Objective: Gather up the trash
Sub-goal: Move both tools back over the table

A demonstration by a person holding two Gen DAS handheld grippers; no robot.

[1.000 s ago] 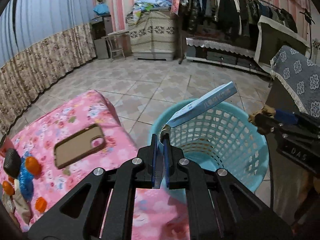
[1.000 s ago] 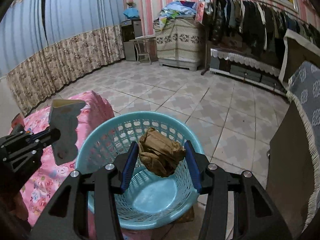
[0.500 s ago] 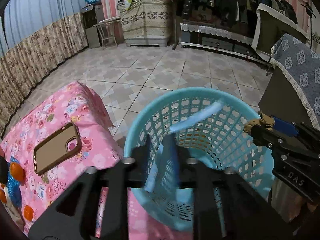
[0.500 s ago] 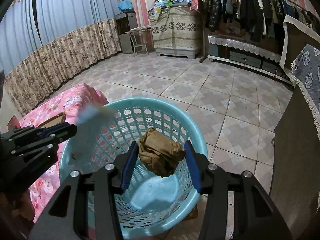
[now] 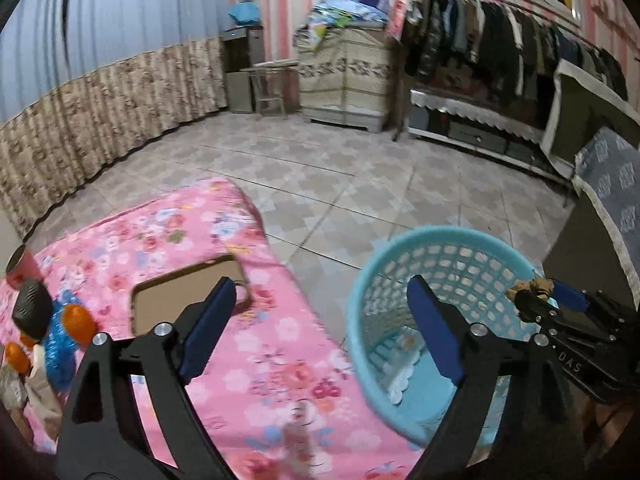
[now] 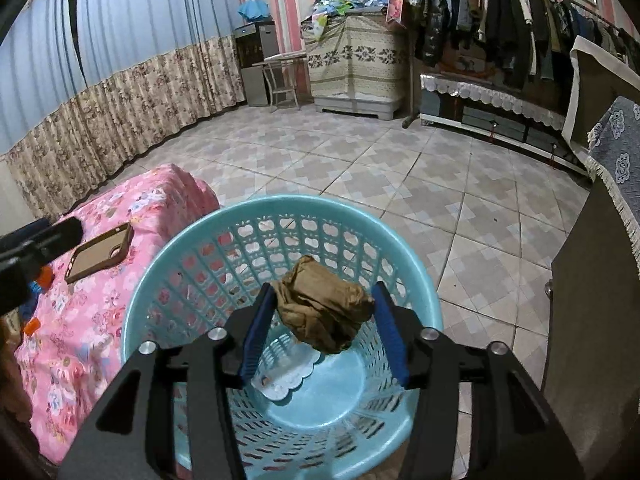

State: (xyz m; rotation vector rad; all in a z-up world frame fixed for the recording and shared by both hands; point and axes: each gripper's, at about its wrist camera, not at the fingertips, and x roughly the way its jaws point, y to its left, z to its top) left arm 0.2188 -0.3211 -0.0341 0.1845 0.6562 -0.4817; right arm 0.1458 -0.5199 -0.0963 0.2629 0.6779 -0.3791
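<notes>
A turquoise lattice basket (image 6: 420,280) stands on the tiled floor beside the pink flowered table (image 5: 280,344). My right gripper (image 6: 323,294) hovers over the basket's mouth. A crumpled brown paper wad (image 6: 324,312) hangs between its blue pads, still touching both, as the jaws are opening. A white-and-blue packet (image 6: 288,376) lies on the basket's floor. My left gripper (image 5: 320,286) hangs over the table's edge next to the basket (image 5: 400,240), jaws opening wide with nothing between them. The left wrist view shows the right gripper (image 5: 532,292) with the wad at the far rim.
A brown phone case (image 5: 188,300) lies on the pink cloth. Orange-capped items (image 5: 76,320), a dark rounded object (image 5: 32,312) and a red cup (image 5: 20,268) crowd the table's left end. A dark cabinet (image 6: 592,320) stands right of the basket. Tiled floor (image 6: 360,168) stretches beyond.
My left gripper opened and let go of the white-and-blue packet, which dropped into the basket, then swung left over the table. The right gripper's jaws widened slightly around the wad.
</notes>
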